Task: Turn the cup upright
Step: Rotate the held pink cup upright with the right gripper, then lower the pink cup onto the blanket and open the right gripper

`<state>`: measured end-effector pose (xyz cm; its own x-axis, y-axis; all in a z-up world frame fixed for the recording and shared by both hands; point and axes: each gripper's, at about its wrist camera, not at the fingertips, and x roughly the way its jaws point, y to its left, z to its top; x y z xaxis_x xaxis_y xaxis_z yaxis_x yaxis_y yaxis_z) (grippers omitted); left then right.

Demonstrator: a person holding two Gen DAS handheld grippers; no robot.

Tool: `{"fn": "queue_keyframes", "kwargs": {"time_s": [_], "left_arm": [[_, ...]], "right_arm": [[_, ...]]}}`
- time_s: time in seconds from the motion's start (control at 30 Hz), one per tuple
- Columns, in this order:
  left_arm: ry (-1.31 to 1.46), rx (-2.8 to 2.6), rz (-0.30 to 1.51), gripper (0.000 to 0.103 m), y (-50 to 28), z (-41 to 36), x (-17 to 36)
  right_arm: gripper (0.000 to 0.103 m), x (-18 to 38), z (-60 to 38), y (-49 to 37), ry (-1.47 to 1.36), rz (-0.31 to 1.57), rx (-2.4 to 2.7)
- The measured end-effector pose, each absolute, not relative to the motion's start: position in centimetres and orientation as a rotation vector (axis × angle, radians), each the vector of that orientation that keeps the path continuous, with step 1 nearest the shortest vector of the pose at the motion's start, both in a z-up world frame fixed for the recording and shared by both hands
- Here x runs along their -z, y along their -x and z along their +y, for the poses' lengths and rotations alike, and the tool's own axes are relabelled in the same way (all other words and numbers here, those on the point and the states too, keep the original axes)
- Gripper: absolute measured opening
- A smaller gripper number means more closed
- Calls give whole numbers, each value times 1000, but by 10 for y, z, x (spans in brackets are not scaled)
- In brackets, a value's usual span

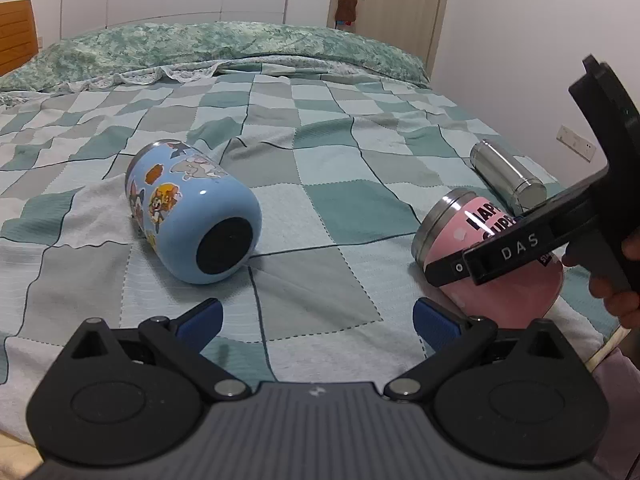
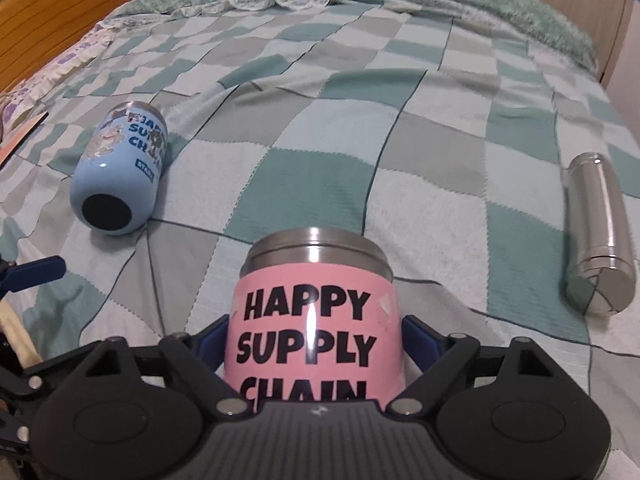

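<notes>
A pink cup (image 2: 316, 320) with a steel rim and black "HAPPY SUPPLY CHAIN" lettering lies on its side on the checked bedspread (image 2: 360, 128), mouth pointing away. My right gripper (image 2: 316, 344) has its blue pads on both sides of the cup's body and is shut on it. The cup also shows in the left wrist view (image 1: 496, 264), partly hidden by the right gripper's black body. My left gripper (image 1: 318, 320) is open and empty above the bedspread (image 1: 320, 152), between the two cups.
A blue cartoon cup (image 1: 192, 212) lies on its side at the left, black base toward me; it also shows in the right wrist view (image 2: 120, 168). A steel flask (image 2: 600, 232) lies on its side at the right. A wooden headboard (image 2: 72, 12) stands far left.
</notes>
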<state>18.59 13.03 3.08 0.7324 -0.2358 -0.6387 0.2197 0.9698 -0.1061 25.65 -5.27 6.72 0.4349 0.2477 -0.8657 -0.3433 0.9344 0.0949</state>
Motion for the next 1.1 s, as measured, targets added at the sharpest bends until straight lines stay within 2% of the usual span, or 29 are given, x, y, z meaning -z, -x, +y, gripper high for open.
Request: {"fn": "queue_keyframes", "kwargs": {"time_s": [0.33, 0.8, 1.0, 1.1], "left_arm": [[26, 254, 700, 103, -182, 127, -32], [43, 237, 660, 103, -166, 124, -43], [54, 213, 666, 103, -167, 128, -41], [54, 206, 672, 103, -167, 129, -39]], "right_arm": [[83, -78, -69, -242, 28, 992, -404], [83, -100, -84, -186, -32, 487, -417], [83, -76, -71, -184, 20, 341, -390], [83, -60, -65, -190, 58, 357, -367]]}}
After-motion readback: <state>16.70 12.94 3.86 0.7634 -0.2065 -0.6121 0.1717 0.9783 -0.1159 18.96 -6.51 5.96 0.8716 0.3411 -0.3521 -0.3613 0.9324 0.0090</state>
